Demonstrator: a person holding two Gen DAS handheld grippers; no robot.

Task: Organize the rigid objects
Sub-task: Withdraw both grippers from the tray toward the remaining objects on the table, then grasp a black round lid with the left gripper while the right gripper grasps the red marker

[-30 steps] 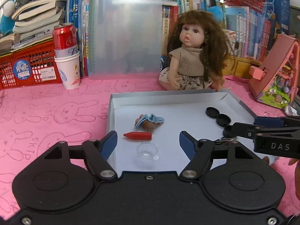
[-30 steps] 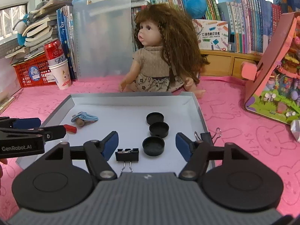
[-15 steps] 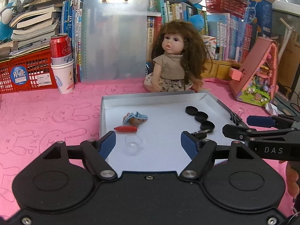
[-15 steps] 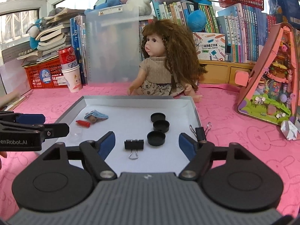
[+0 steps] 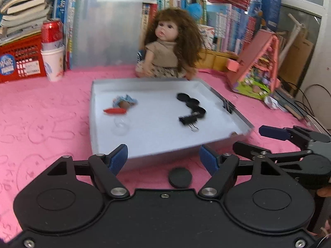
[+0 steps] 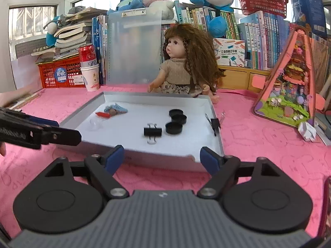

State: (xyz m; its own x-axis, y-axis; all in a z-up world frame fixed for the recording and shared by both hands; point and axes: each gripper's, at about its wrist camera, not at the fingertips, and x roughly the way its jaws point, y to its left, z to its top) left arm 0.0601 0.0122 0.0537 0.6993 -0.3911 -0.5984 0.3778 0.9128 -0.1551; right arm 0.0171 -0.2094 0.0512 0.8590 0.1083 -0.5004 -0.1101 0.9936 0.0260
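Note:
A shallow grey tray (image 5: pixel 94 124) (image 6: pixel 215 144) on the pink cloth holds three black caps (image 5: pixel 191 103) (image 6: pixel 174 119), a black binder clip (image 5: pixel 188 121) (image 6: pixel 152 131), a red crayon-like piece (image 5: pixel 114 111) (image 6: pixel 102 114), a clear cup (image 5: pixel 121 125) and a small blue-brown toy (image 5: pixel 125 101) (image 6: pixel 114 108). Another binder clip (image 6: pixel 215 123) is clipped on the tray's right wall. One black cap (image 5: pixel 180 178) lies on the cloth before the tray, between my left gripper's fingers. My left gripper (image 5: pixel 163 159) and right gripper (image 6: pixel 162 157) are both open and empty, just short of the tray's near wall.
A doll (image 6: pixel 186 62) sits behind the tray. A red can in a paper cup (image 6: pixel 89 66), a red basket (image 6: pixel 60 74), a clear clipboard (image 6: pixel 134 47) and books stand at the back. A pink toy house (image 6: pixel 289 82) is at the right.
Both grippers have pulled back from over the tray to in front of its near edge. They stayed open. A black cap on the cloth has come into view.

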